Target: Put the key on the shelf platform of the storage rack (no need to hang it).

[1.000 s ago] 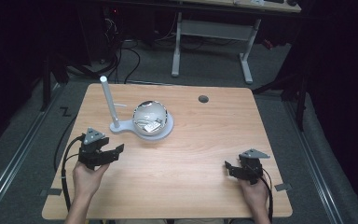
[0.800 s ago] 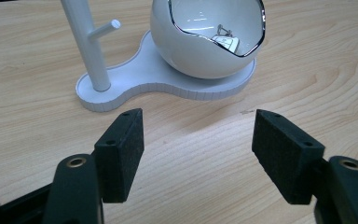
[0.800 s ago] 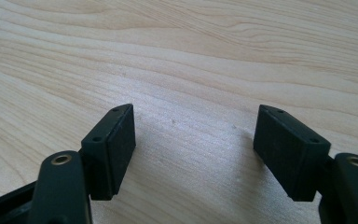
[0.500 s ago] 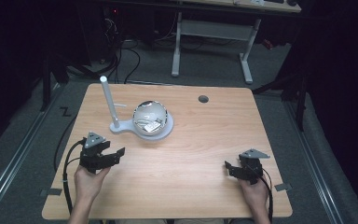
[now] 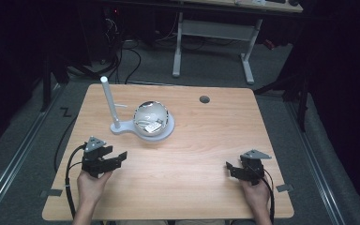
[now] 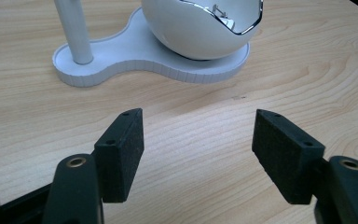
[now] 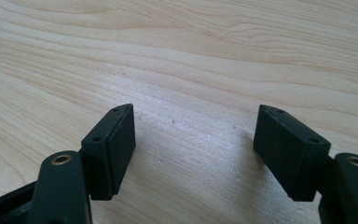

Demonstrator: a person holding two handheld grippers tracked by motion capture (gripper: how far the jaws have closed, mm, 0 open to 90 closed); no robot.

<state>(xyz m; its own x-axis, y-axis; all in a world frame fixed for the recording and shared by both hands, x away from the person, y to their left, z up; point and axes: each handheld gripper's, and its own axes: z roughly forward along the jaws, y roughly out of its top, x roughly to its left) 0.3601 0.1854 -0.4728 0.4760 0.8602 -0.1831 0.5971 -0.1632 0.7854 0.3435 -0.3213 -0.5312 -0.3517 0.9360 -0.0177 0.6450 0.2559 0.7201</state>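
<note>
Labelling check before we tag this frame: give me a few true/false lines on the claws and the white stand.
1. Both claws are open with nothing between the jaws. True: left claw, right claw.
2. The left claw grips the white post. False: it sits short of the stand's base, apart from it.
3. The white bowl sits on that base beside the post. True.
4. The right claw is over the bowl. False: it is above bare table.

A bowl (image 5: 153, 118) sits on a stand (image 5: 122, 128) at the table's (image 5: 192, 187) far left, a post (image 5: 109, 101) rising on its left. The left gripper (image 5: 117, 158) lies nearer, the right gripper (image 5: 230, 168) well apart.
</note>
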